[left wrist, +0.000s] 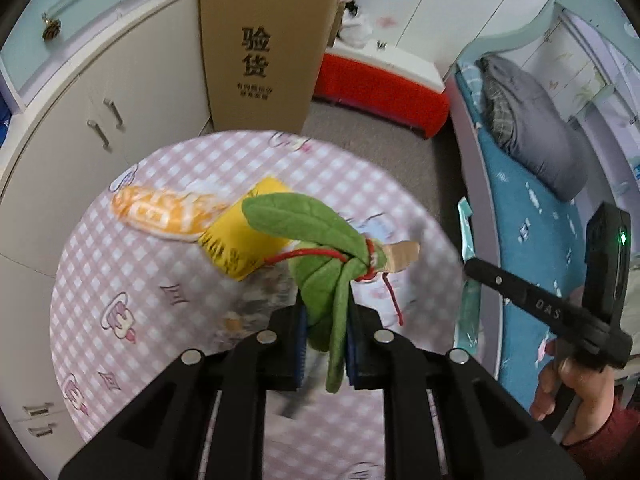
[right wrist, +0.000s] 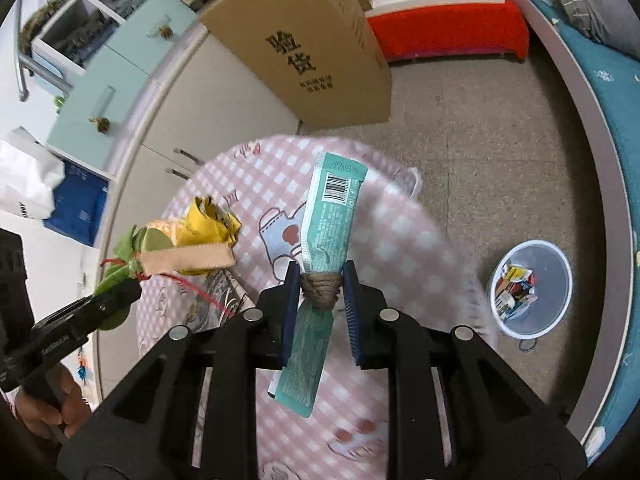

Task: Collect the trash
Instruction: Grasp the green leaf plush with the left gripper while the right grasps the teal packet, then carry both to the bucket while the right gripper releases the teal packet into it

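**Both claws loaded, bin waiting on the floor**

The left claw (left wrist: 326, 344) is clamped on a green leaf bundle (left wrist: 320, 256) tied with red string (left wrist: 394, 300), pinching the leaf tips; the bundle hangs above the counter (left wrist: 120, 264). The right claw (right wrist: 320, 304) is pinched on a teal wrapper (right wrist: 326, 216) at its twine-wound waist (right wrist: 322, 290), both ends sticking free. Left on the counter lie a yellow wrapper (left wrist: 240, 240) and an orange packet (left wrist: 160, 212). The white bin (right wrist: 560, 300) sits on the floor to the right, already holding scraps. To do this well, I would keep both grips firm, carry each piece squarely over the bin's mouth — the floppy leaves could slip — and release low.
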Demonstrator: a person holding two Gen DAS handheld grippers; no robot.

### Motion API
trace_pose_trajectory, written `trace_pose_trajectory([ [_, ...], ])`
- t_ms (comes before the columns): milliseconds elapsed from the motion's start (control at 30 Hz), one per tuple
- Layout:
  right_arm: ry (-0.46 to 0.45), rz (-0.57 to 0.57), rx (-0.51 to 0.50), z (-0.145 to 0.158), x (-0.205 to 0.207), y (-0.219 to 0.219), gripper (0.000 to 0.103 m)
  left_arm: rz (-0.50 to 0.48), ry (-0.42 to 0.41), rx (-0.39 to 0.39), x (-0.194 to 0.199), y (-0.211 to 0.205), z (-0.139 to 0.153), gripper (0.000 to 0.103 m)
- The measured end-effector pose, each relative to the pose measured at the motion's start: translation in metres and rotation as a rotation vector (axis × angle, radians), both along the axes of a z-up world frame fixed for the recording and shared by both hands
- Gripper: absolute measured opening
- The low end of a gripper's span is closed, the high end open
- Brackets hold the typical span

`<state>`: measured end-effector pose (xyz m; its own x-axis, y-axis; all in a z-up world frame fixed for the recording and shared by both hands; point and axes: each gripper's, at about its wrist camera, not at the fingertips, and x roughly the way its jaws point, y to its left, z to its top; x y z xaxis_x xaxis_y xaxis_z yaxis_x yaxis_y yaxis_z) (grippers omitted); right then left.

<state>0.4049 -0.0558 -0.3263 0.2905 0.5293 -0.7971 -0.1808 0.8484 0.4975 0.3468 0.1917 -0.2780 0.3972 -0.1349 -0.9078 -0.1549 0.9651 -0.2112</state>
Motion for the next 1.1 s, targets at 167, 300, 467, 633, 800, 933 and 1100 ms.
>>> trace_pose_trajectory([
  [167,-0.042,-0.037,0.01,0.028,-0.007,-0.059,0.021,-0.028,-0.03,-0.015,0.006,-0.053,0.019,0.014],
  [300,-0.063,-0.091,-0.008,0.041,-0.01,-0.11,0.022,-0.077,-0.05,-0.02,0.015,-0.107,0.029,0.014],
  [467,-0.076,-0.152,-0.047,0.046,-0.016,-0.169,0.022,-0.145,-0.067,-0.025,0.028,-0.175,0.035,0.014],
  [633,-0.057,-0.189,-0.06,0.041,-0.02,-0.214,0.025,-0.197,-0.065,-0.03,0.037,-0.231,0.035,0.014],
  [800,-0.04,-0.232,-0.088,0.027,-0.019,-0.247,0.052,-0.223,-0.034,-0.009,0.043,-0.267,0.027,0.014],
  [933,-0.039,-0.242,-0.076,0.028,-0.023,-0.267,0.053,-0.261,-0.023,0.009,0.045,-0.296,0.022,0.014],
  [1100,-0.058,-0.266,-0.066,0.036,-0.029,-0.287,0.057,-0.299,-0.015,0.026,0.047,-0.325,0.02,0.014],
])
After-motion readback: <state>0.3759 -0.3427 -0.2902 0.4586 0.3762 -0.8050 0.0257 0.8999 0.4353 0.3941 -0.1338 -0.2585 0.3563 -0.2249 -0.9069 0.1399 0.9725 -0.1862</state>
